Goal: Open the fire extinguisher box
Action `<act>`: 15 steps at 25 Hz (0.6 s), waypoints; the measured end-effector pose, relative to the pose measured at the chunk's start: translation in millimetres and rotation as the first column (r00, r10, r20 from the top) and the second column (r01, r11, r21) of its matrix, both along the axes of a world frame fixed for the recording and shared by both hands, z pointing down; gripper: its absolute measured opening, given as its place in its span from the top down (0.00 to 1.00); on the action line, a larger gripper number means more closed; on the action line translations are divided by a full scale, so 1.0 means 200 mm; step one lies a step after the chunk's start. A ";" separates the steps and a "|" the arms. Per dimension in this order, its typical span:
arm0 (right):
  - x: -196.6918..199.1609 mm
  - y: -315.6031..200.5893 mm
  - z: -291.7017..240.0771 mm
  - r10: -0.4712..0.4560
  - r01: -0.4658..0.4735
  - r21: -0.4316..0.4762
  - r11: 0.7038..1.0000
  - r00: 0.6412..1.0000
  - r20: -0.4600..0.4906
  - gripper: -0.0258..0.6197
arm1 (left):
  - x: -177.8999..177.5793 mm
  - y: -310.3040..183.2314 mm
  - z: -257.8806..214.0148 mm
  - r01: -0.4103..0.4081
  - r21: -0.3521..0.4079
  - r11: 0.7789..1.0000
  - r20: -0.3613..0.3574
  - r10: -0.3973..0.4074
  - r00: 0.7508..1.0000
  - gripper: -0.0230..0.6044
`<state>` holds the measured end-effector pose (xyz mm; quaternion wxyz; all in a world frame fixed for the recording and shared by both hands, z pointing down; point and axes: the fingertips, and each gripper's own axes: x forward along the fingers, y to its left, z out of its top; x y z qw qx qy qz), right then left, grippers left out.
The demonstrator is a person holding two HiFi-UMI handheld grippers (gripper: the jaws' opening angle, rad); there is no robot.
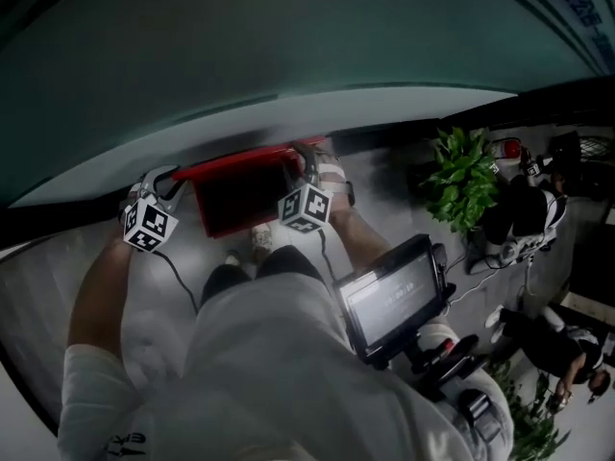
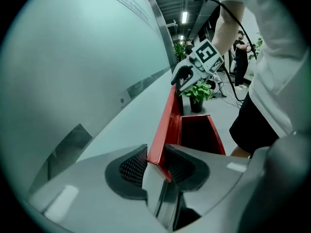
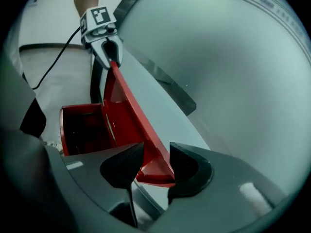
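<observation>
The left hand-held gripper [image 2: 155,159] had its jaws closed narrowly on one corner of the red lid [image 2: 166,115]. The right hand-held gripper [image 3: 154,161] had its jaws wide apart around the lid's other corner, with a gap showing at one pad. Beyond both, the lid stood raised over the open fire extinguisher box [image 3: 80,125], close beside a pale wall [image 2: 73,72].

The head view is taken steeply downward over the person's torso [image 1: 279,353], with the red fire extinguisher box [image 1: 240,200] toward 12 o'clock. In the gripper views its raised lid [image 2: 164,125] is seen close up, edge-on, from opposite ends. The right gripper [image 2: 181,80] is caught at 1 o'clock in the left view, the left gripper [image 3: 112,57] at 11 o'clock in the right.
</observation>
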<state>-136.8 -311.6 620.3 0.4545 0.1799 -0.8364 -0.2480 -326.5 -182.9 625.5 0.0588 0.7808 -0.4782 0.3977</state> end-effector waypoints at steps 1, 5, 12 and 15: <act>0.01 -0.02 0.02 -0.023 0.024 0.017 1.000 0.999 -0.034 0.67 | -0.01 -0.02 0.00 0.007 -0.003 1.000 0.001 -0.007 1.000 0.79; 0.06 -0.16 0.09 -0.039 0.050 0.082 0.995 0.990 -0.132 0.64 | -0.03 -0.07 0.00 0.043 -0.011 0.999 -0.003 -0.043 0.999 0.78; 0.12 -0.38 0.17 0.009 0.044 0.243 0.969 0.977 -0.215 0.78 | -0.06 -0.13 0.05 0.093 -0.003 0.996 0.029 -0.093 0.995 0.78; 0.11 -0.37 0.16 -0.008 0.062 0.249 0.967 0.977 -0.211 0.79 | -0.09 -0.13 0.03 0.131 0.005 0.991 0.034 -0.132 0.991 0.77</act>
